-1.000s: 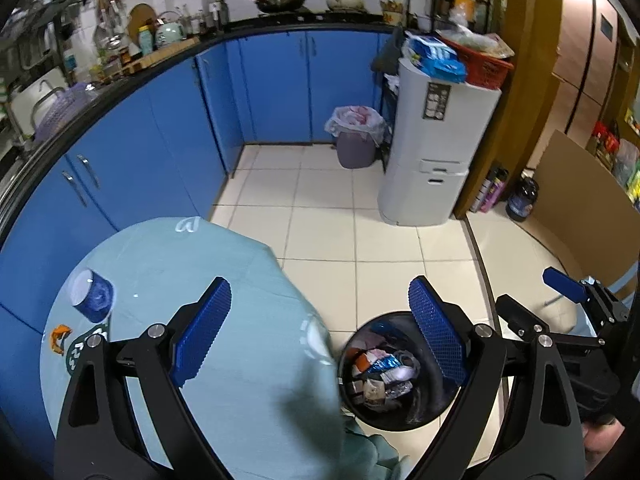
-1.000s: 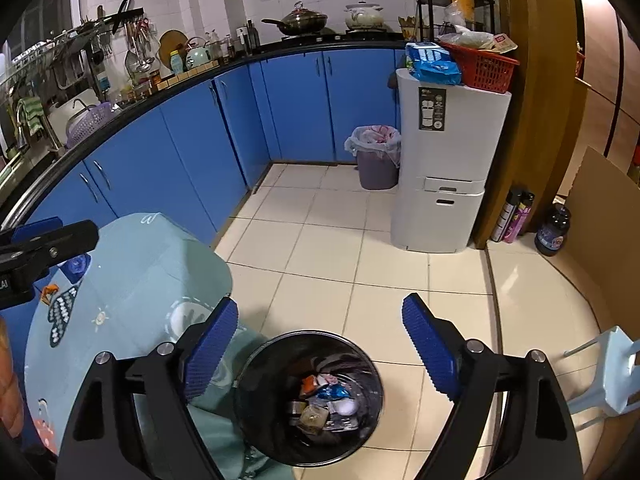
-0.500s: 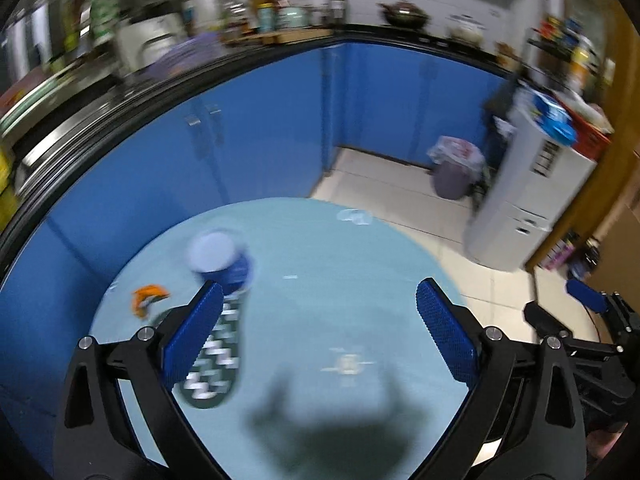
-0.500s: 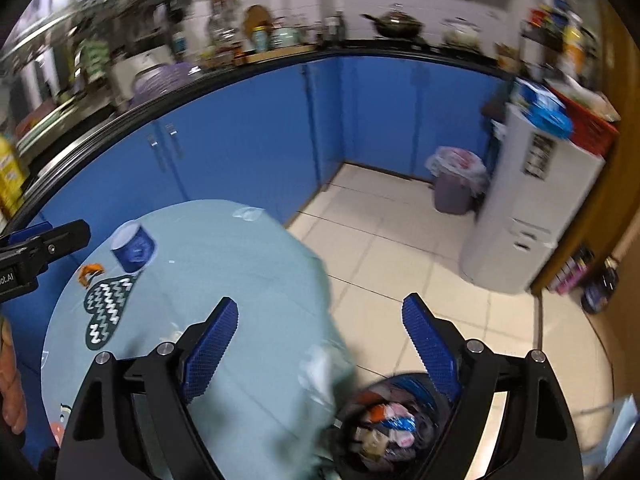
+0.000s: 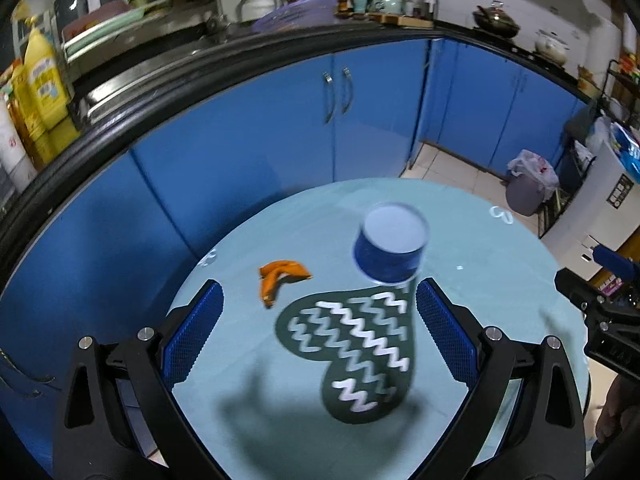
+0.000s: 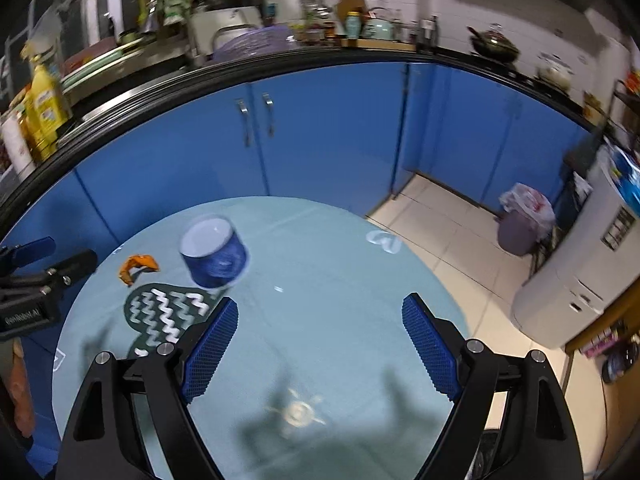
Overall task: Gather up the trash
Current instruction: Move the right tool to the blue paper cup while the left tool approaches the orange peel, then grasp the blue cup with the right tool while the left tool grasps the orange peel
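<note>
Both grippers hover spread and empty over the round table, trash lying ahead.

The left gripper point(image 5: 318, 332) has its blue pads wide apart above the dark heart-shaped mat point(image 5: 352, 356) on the pale teal table point(image 5: 480, 248). An orange scrap point(image 5: 280, 274), possibly peel, though the blur makes it hard to say, lies just beside the mat's upper left edge. A blue paper cup point(image 5: 390, 248) stands at the mat's far tip. The right gripper point(image 6: 320, 348), jaws likewise apart, hangs over bare cloth to the right of the cup point(image 6: 214, 252).
</note>
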`<state>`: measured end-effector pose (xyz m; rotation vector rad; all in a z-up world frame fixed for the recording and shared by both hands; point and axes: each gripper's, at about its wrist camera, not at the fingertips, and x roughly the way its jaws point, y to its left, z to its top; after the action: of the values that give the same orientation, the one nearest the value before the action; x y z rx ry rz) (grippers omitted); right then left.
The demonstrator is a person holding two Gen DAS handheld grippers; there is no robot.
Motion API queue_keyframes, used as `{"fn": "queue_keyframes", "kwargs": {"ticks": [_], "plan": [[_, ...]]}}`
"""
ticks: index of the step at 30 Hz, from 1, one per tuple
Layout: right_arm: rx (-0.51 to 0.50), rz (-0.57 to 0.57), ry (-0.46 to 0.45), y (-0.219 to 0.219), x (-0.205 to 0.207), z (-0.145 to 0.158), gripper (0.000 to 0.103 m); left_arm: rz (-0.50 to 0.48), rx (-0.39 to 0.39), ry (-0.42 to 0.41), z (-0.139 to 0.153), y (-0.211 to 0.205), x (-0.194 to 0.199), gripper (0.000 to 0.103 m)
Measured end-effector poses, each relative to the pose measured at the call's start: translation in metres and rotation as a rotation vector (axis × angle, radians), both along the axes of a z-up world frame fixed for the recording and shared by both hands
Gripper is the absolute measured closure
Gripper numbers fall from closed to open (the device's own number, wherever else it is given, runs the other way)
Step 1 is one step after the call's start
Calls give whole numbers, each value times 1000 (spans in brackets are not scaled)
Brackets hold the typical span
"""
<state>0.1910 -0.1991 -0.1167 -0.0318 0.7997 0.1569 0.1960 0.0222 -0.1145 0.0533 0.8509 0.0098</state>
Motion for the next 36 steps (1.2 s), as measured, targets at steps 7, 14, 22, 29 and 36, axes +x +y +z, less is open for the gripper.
{"fn": "queue_keyframes", "kwargs": {"ticks": [7, 14, 22, 29, 36], "plan": [[-11, 48, 0, 33, 20, -2, 21, 21, -12, 5, -9, 20, 11, 7], [-19, 86, 1, 57, 36, -5, 21, 33, -22, 13, -18, 33, 22, 7], [-18, 124, 7, 76, 59, -12, 21, 46, -25, 35, -34, 38, 41, 7], [10, 174, 53, 97, 87, -23, 21, 57, -36, 71, -54, 49, 61, 7], [-6, 186, 106, 112, 114, -42, 21, 43, -59, 117, -79, 59, 79, 7]]}}
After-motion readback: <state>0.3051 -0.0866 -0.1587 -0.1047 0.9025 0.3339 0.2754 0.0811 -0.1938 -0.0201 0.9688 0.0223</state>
